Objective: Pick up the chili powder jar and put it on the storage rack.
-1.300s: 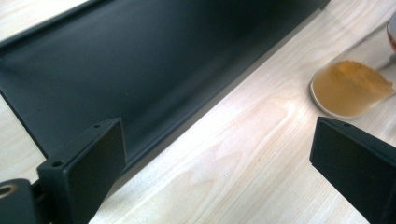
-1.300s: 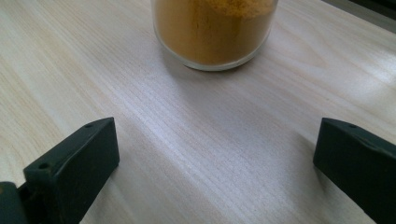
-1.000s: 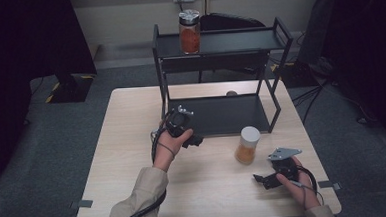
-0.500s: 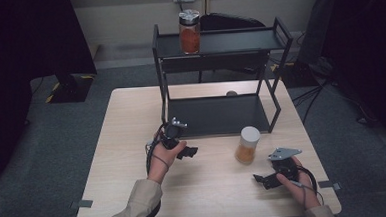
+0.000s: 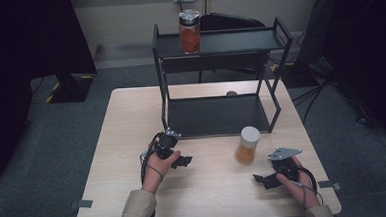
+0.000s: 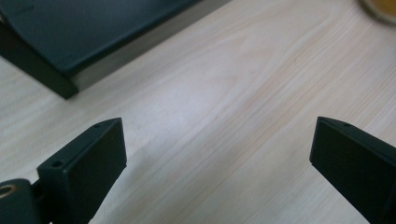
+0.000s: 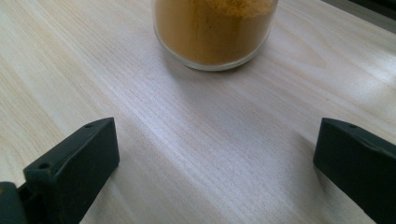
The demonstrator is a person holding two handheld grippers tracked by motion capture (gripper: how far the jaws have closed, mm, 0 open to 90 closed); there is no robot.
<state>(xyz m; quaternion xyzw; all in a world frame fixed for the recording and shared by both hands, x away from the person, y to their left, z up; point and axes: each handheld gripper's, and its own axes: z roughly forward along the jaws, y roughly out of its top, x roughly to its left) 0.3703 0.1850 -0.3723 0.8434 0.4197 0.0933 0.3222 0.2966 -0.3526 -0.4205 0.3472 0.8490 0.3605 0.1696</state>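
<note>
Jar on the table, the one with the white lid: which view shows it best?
High view: the whole jar, lid to base, standing in front of the rack. Right gripper view gives its lower glass and orange-brown powder close up, lid cropped. Left gripper view catches just an edge.

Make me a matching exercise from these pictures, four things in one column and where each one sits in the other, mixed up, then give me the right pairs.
Things
1. jar with the silver lid
2. jar with the white lid
3. left gripper
4. right gripper

Places
A. on the table, in front of the rack's right side
B. near the table's front right corner, open
C. on the top shelf of the black rack
D. over the table just off the rack's front left corner, open

Pairs: 1-C, 2-A, 3-D, 4-B
</note>
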